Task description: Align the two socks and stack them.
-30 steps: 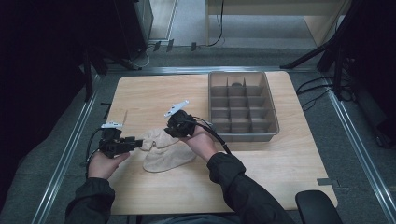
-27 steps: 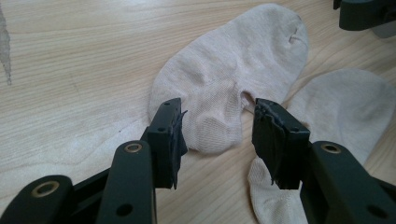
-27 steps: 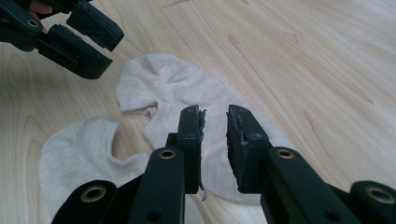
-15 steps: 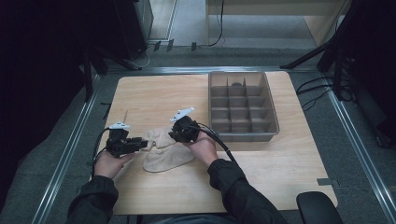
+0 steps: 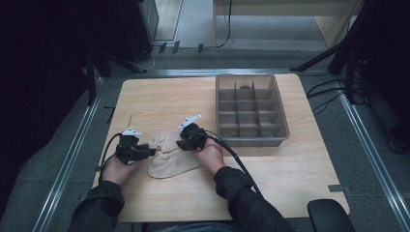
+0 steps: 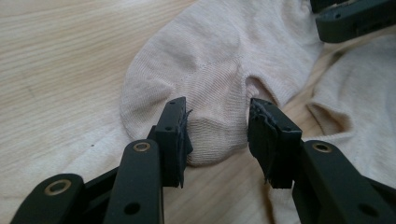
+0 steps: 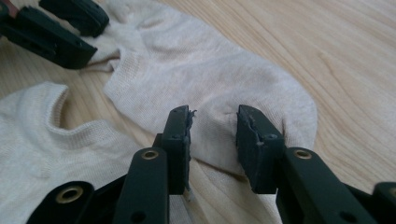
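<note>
While both grippers stood half open, the left gripper [image 6: 218, 140] and right gripper [image 7: 213, 140] each straddled a bunched fold of the upper sock [image 5: 164, 145]; closing too deep might also pinch the lower sock [image 7: 42, 140].

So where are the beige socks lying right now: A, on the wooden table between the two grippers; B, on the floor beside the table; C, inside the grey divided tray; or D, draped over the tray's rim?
A: the high view shows the beige socks flat on the wooden table, between the left gripper and the right gripper, apart from the grey divided tray.
</note>
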`<state>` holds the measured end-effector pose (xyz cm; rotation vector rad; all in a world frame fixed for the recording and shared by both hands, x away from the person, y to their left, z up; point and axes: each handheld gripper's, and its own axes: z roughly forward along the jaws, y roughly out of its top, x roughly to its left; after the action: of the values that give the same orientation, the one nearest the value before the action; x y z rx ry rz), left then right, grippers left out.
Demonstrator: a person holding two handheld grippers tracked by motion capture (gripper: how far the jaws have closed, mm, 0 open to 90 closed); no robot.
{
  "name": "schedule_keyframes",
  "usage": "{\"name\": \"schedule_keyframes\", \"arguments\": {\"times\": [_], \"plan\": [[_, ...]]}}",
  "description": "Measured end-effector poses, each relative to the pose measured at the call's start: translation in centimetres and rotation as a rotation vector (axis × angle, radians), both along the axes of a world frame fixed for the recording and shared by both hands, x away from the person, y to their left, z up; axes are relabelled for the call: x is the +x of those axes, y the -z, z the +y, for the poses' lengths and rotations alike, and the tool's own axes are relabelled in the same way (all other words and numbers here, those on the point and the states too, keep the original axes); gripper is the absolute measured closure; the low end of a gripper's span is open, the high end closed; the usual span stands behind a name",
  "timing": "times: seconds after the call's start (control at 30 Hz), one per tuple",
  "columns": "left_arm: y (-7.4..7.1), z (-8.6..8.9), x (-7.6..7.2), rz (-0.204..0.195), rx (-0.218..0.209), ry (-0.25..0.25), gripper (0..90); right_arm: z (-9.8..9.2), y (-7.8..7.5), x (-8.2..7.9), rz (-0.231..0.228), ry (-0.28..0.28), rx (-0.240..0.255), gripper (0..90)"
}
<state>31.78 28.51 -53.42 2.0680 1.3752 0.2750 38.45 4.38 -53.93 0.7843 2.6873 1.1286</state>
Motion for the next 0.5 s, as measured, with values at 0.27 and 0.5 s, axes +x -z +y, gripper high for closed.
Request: {"name": "schedule_keyframes", "arguments": {"times": [0.27, 0.5], "plan": [[0.28, 0.01, 0.08, -0.048, 0.043, 0.004, 54.1, 0.25, 0.43, 0.03, -0.009, 0.003, 0.002, 61.6], [0.36, -0.02, 0.06, -0.057, 0.045, -0.007, 53.6, 0.4, 0.56, -0.28, -0.044, -0.002, -0.016, 62.4]]}}
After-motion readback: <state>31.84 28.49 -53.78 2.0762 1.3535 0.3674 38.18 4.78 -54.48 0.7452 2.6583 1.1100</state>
